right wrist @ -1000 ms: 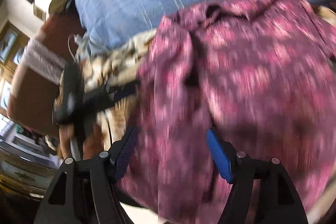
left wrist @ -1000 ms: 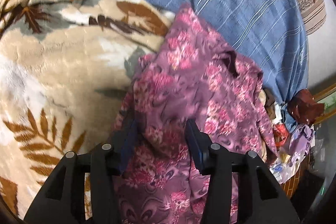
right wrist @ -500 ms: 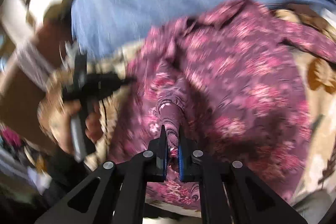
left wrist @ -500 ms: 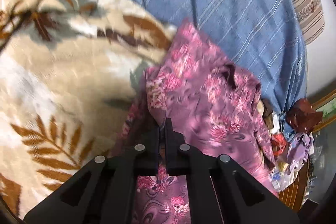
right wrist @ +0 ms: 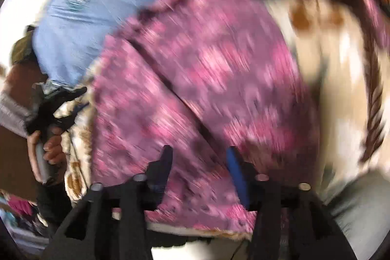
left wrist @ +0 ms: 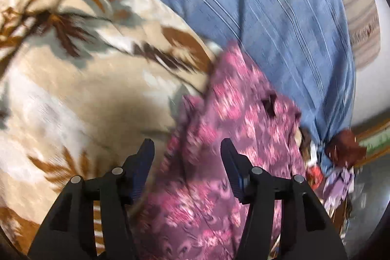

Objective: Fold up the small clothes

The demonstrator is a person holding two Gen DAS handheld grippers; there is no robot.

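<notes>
Left gripper point(left wrist: 187, 154) and right gripper point(right wrist: 199, 158), jaws apart

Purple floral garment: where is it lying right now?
The purple floral garment lies on the beige leaf-print blanket, right of centre in the left wrist view, with the blue striped cloth behind it.

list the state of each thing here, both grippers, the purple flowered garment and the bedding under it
left gripper: open, holding nothing
right gripper: open, holding nothing
purple floral garment: lying rumpled on the blanket, a fold line across it, not gripped
beige leaf-print blanket: spread out under the garment
blue striped cloth: lying beyond the garment and blanket
</notes>
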